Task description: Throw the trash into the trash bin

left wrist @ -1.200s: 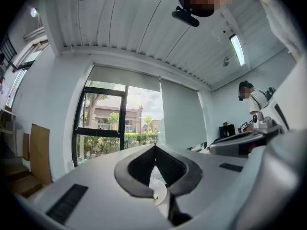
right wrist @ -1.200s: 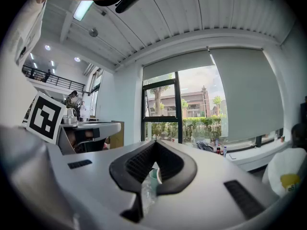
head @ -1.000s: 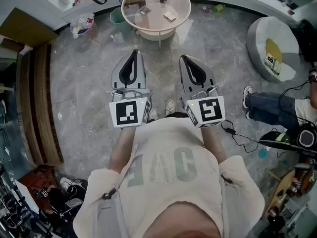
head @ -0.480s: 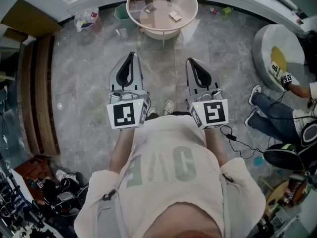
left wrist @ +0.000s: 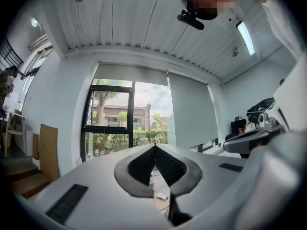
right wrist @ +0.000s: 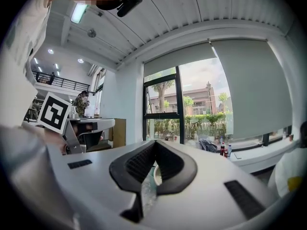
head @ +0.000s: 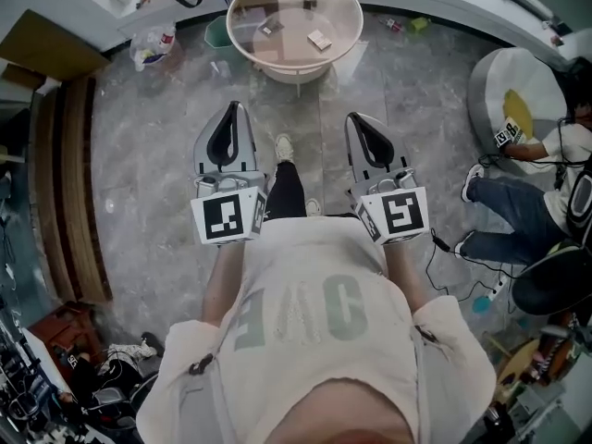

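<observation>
Though well ahead, tbl (head: 291,44), bin (head: 216,31).

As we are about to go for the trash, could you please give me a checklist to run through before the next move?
1. Left gripper empty: ok, jaws together, nothing between them.
2. Right gripper empty: ok, jaws together, nothing between them.
3. Jaws opened for a pick: not ok, both are shut.
4. Trash in reach: not ok; the small items, possibly trash, lie on the round table ahead, apart from both grippers.
5. Bin found: cannot tell; a green container stands on the floor beside the table, but whether it is the bin is unclear.
</observation>
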